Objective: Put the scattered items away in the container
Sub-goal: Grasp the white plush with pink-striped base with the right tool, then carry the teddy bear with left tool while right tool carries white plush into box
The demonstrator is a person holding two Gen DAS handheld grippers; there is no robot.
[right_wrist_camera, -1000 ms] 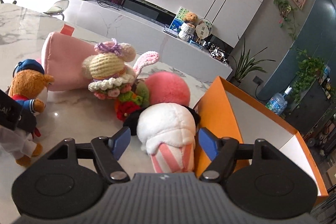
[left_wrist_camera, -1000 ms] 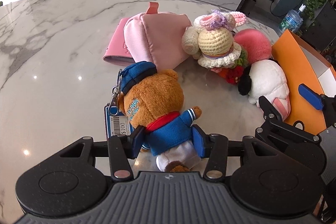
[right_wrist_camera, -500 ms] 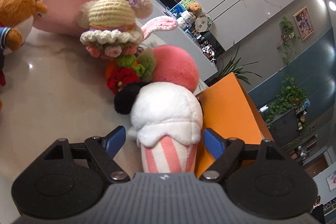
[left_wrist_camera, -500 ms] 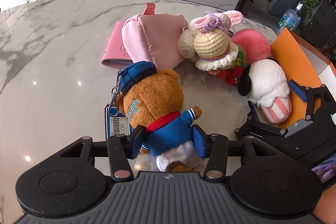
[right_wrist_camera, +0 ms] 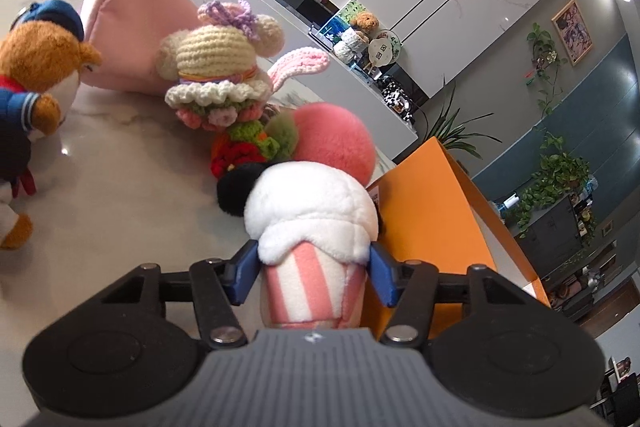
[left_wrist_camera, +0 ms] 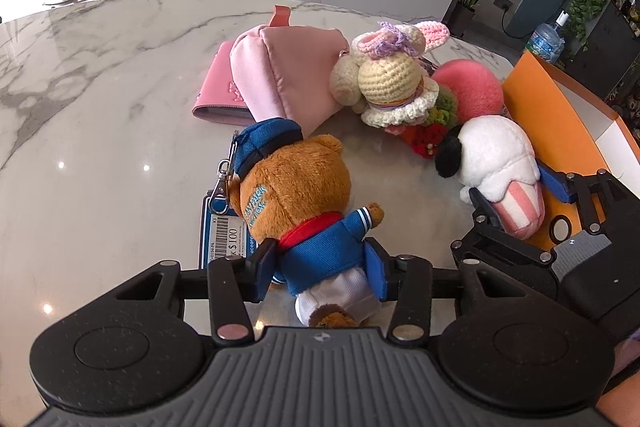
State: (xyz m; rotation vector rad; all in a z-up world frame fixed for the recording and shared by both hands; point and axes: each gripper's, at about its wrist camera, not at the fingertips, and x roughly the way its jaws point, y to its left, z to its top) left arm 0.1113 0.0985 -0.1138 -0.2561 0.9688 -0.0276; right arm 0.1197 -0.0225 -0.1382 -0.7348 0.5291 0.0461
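Note:
A brown bear plush (left_wrist_camera: pixel 296 183) in a blue jacket and cap lies on the marble table (left_wrist_camera: pixel 100 107). My left gripper (left_wrist_camera: pixel 320 269) is shut on its jacket at the waist. A white ice-cream plush (right_wrist_camera: pixel 312 211) with a pink-striped cup leans against the outer wall of the orange box (right_wrist_camera: pixel 440 211). My right gripper (right_wrist_camera: pixel 314 273) is shut on the striped cup, its blue pads pressed to both sides. In the left wrist view the same plush (left_wrist_camera: pixel 496 147) sits between the right gripper's (left_wrist_camera: pixel 520 195) fingers beside the orange box (left_wrist_camera: pixel 560 115).
A crochet bunny doll (left_wrist_camera: pixel 390 83), a pink pompom (left_wrist_camera: pixel 470 91), a pink pouch (left_wrist_camera: pixel 288 75) and a flat pink wallet (left_wrist_camera: pixel 218 91) lie clustered behind the bear. A price tag (left_wrist_camera: pixel 224 235) hangs from the bear's clip. The box interior is white.
The right gripper moved in over the ice-cream plush and its fingers closed onto the striped cup. The left gripper stayed still on the bear.

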